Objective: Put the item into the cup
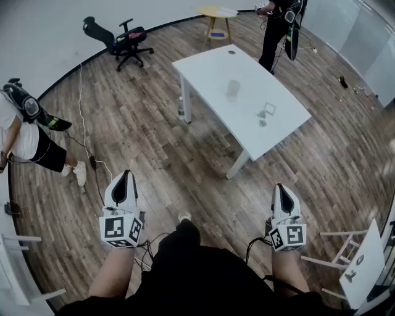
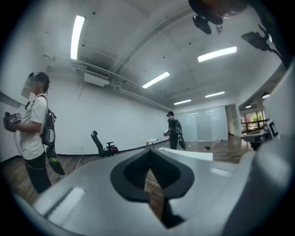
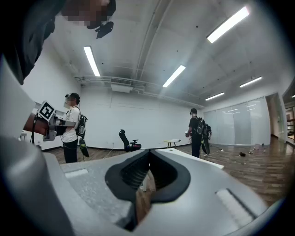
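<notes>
Left gripper (image 1: 126,176), jaws together and empty, is held over the wooden floor (image 1: 154,142). Farther off, on the white table (image 1: 203,65), the clear cup (image 1: 232,88) stands, the small item (image 1: 267,111) lying near its right. Right gripper (image 1: 281,188) is closed too, holding nothing.

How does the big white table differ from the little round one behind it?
The white table is large and rectangular; the round table is small and circular. The white table is white all over; the round table has a yellowish top on wooden legs. The white table carries a clear cup and small items; the round table holds something pale, too small to tell. Both stand on the wood floor.
</notes>
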`<state>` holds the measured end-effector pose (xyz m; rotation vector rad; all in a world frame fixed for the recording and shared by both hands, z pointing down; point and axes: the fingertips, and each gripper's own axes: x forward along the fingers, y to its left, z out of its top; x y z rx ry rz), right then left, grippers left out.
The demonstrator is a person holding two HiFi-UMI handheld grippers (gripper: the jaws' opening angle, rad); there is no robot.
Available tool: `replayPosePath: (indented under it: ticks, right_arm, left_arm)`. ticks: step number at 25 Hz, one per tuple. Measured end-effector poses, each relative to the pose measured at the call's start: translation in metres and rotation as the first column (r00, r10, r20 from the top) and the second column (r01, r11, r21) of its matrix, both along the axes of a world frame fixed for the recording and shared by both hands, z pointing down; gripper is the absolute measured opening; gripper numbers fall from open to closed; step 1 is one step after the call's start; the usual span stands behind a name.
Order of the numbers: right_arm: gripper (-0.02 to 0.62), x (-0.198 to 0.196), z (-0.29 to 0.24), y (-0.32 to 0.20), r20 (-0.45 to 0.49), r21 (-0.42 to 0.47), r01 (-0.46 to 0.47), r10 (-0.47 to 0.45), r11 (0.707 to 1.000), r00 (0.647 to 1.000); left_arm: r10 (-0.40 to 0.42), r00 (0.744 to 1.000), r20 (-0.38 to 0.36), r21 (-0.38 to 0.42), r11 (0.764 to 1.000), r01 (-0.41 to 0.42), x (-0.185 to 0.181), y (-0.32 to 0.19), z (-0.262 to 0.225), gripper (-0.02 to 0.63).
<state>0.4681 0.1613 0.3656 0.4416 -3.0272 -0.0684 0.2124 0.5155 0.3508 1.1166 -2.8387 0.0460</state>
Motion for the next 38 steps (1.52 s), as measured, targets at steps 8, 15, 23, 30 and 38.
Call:
replayPosePath:
  ticks: [8, 15, 23, 30, 38]
  right_arm:
    - [0.000, -0.090, -0.012, 0.006, -0.041, 0.072, 0.051, -0.048, 0.996, 0.998]
    - [0.000, -0.160, -0.014, 0.007, -0.010, 0.049, 0.033, -0.033, 0.998, 0.999]
    - [0.000, -0.175, -0.004, -0.013, -0.049, 0.037, -0.020, 0.022, 0.999, 0.999]
    - [0.000, -0.197, 0.009, -0.036, -0.033, 0.008, -0.031, 0.031, 0.999, 0.999]
    - [0.000, -0.253, 0.020, -0.062, -0.022, -0.027, -0.011, 0.010, 1.000, 1.000]
  left_arm:
    - [-0.007, 1.000, -0.026, 0.039, 0.999, 0.008, -0.094, -0.009, -0.001, 0.006]
    - [0.002, 1.000, -0.031, 0.037, 0.999, -0.001, -0.158, -0.009, 0.008, 0.006]
    - [0.056, 0.998, 0.002, 0.056, 0.997, -0.056, -0.187, -0.039, 0.002, 0.006]
    - [0.055, 0.998, 0.017, 0.033, 0.998, -0.056, -0.204, -0.057, -0.001, 0.006]
    - [0.055, 0.998, 0.023, -0.003, 0.998, -0.055, -0.248, -0.084, -0.012, 0.006]
